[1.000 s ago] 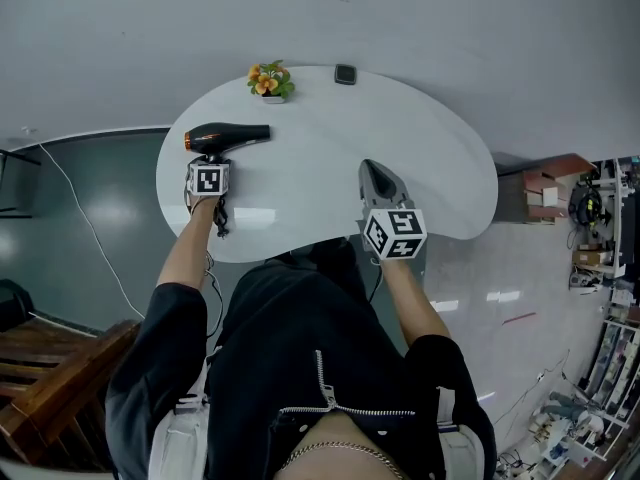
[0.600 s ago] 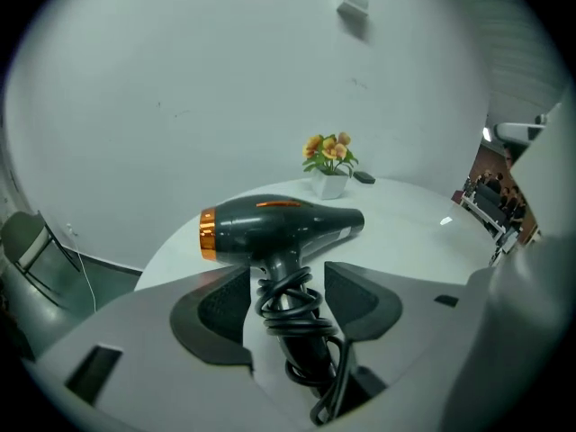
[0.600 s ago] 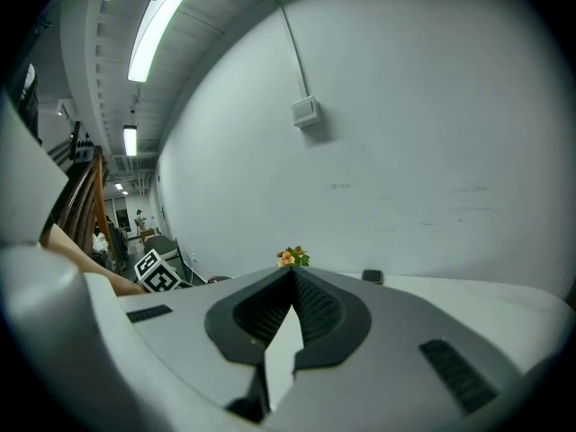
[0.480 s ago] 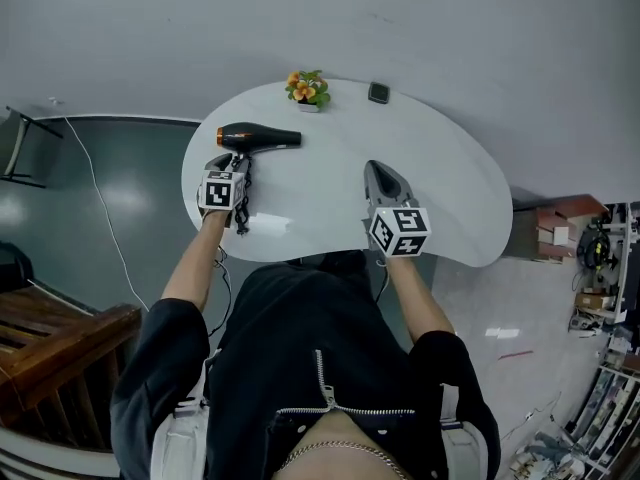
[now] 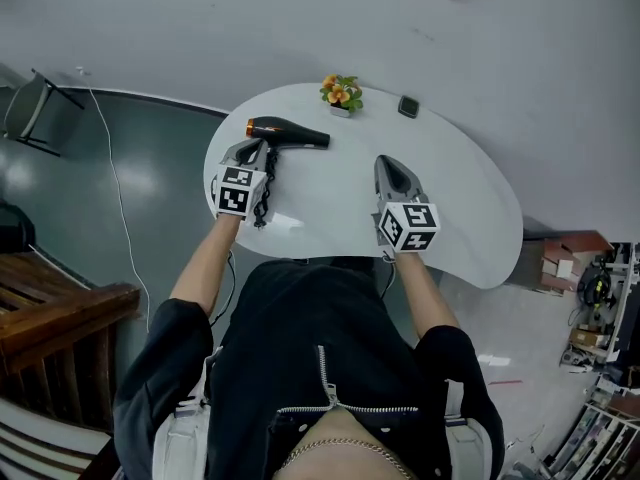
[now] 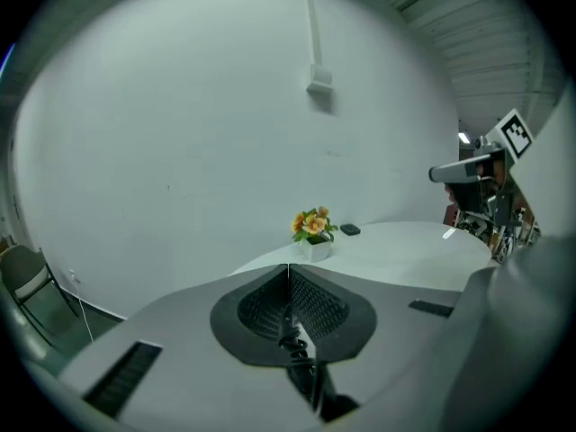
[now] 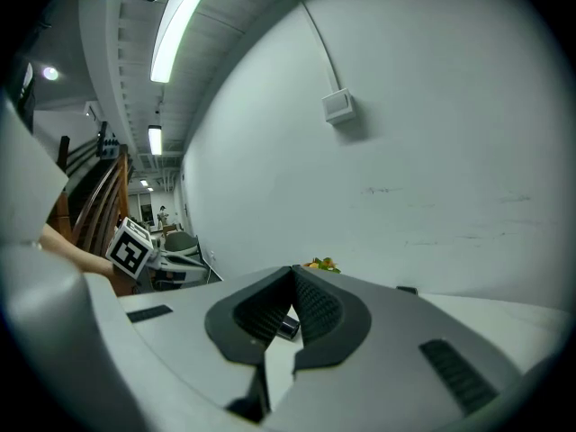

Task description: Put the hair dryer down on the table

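Left hand-held gripper (image 5: 250, 152) now off hair dryer (image 5: 287, 133), jaws just closed, empty; right hand-held gripper (image 5: 386, 162) together.

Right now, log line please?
hair dryer: on table | left tongs: just closed, shut; cord behind tips | right tongs: shut

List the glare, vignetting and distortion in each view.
Head view: fisheye bends the white oval table, with a bright glare patch near its front edge. Left gripper view: black vignette corners. Right gripper view: the ceiling strip light blows out.
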`<state>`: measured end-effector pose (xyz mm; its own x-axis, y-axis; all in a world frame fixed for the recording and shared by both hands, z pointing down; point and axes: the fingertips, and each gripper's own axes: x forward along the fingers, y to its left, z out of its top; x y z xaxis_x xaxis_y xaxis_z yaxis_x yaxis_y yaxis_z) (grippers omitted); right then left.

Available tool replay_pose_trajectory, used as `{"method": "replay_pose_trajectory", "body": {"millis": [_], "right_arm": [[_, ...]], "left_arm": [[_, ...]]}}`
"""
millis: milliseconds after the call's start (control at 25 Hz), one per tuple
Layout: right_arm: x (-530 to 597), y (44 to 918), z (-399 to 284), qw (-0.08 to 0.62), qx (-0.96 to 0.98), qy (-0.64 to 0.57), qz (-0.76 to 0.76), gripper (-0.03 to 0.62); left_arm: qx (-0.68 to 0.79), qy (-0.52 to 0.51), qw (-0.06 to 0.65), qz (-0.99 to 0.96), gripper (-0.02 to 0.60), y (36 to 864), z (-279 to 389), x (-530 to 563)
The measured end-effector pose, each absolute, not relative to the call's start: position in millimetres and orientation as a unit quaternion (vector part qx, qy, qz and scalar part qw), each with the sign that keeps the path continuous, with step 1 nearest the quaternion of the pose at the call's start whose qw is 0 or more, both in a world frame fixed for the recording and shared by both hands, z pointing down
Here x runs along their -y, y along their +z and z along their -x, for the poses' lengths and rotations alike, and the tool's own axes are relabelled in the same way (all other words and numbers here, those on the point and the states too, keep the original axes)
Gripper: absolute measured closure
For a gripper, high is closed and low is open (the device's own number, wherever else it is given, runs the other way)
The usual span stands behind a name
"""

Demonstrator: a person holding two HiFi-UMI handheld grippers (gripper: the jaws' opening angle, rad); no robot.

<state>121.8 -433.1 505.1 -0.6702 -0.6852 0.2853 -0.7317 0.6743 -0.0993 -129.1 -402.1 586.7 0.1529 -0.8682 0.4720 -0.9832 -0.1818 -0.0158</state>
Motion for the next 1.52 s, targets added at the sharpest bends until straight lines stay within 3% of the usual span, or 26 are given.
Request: {"method": "replay_pose_trajectory", "body": {"millis": [400, 1520], "right_arm": [[438.3, 496.3, -104.7, 0.103, 0.918, 0.077, -0.376, 0.591], [425.7, 498.0, -101.5, 0.117, 0.924, 0.058, -0.36, 0.591]], "left_arm": [[0.626, 0.138, 0.068, -0.764, 0.56, 503.2, 119.5, 394.7], [0.616, 0.121, 0.089, -0.774, 0.56, 502.3, 112.1, 384.3]]}}
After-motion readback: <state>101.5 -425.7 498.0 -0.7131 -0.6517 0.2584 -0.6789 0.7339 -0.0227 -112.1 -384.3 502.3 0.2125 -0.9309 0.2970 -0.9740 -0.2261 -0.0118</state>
